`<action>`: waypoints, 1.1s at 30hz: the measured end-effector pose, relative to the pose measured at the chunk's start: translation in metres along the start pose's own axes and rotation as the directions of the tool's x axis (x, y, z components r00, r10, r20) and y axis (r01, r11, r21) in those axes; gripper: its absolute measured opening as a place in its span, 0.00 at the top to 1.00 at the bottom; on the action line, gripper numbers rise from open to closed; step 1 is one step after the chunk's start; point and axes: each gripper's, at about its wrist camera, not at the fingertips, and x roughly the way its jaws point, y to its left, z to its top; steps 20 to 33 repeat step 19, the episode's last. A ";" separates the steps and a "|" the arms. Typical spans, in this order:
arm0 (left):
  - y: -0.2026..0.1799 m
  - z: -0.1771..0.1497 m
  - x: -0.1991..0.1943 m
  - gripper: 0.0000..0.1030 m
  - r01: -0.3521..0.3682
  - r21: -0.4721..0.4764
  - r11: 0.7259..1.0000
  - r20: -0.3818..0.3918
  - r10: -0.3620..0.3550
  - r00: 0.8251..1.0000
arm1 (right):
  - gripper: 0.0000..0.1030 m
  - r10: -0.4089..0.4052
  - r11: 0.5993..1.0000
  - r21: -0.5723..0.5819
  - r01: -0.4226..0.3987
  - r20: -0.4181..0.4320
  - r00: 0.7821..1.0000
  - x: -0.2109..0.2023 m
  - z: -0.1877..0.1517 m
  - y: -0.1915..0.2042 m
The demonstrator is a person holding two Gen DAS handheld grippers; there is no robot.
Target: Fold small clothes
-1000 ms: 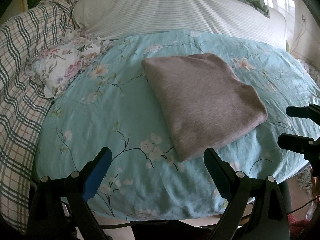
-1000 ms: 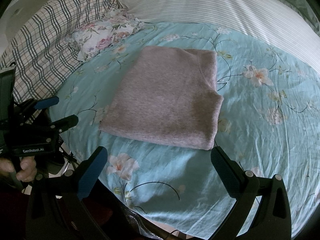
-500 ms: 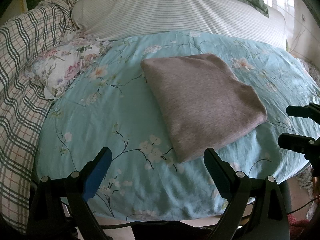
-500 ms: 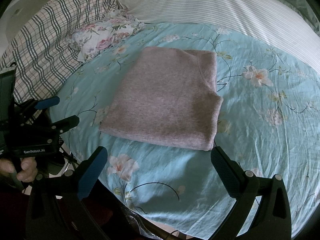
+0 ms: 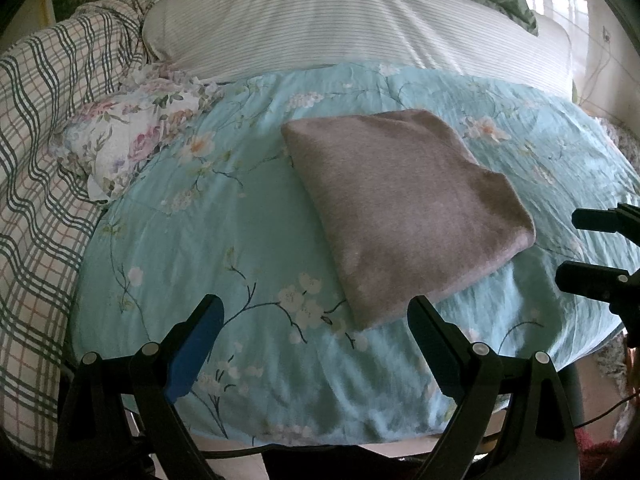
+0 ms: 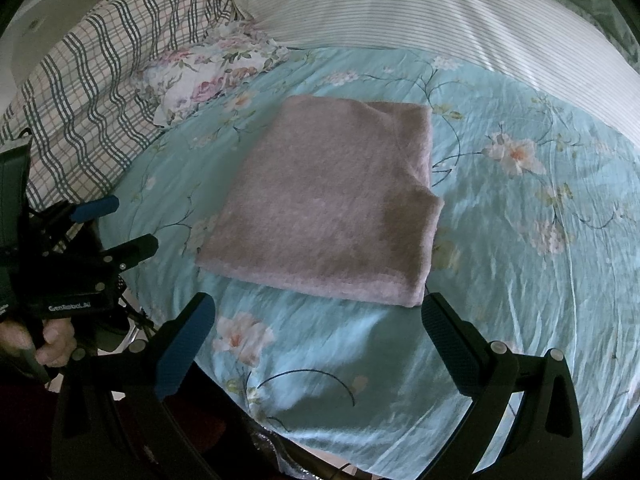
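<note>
folded grey garment [image 5: 404, 212] flat on floral sheet [image 5: 224, 248], both tools [image 5: 314, 314] [image 6: 320, 312] wide apart, empty

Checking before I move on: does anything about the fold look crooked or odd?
Mostly tidy. The folded mauve knit garment lies flat on the turquoise floral bedsheet, but its right edge steps outward partway down, so that side isn't straight.

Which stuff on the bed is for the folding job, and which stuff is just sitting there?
For the folding:
- folded pinkish-grey garment
- left tongs, open, holding nothing
- right tongs, open, holding nothing

Just lying about:
- blue flowery sheet under the garment
- flowery pillow
- checked blanket
- striped bedding
</note>
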 end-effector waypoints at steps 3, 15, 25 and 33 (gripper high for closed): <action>0.000 0.003 0.000 0.09 -0.007 0.006 1.000 0.015 0.007 1.000 | 0.00 -0.005 1.000 0.001 0.005 0.006 1.000 0.003 0.005 -0.002; 0.003 0.010 0.006 0.09 -0.012 0.008 1.000 0.014 0.011 1.000 | 0.00 0.002 1.000 -0.002 -0.002 0.006 1.000 0.011 0.011 -0.006; 0.005 0.010 0.009 0.09 -0.008 0.009 1.000 0.010 0.007 1.000 | 0.00 0.001 1.000 0.003 -0.001 0.002 1.000 0.013 0.010 -0.004; 0.005 0.010 0.009 0.09 -0.008 0.009 1.000 0.010 0.007 1.000 | 0.00 0.001 1.000 0.003 -0.001 0.002 1.000 0.013 0.010 -0.004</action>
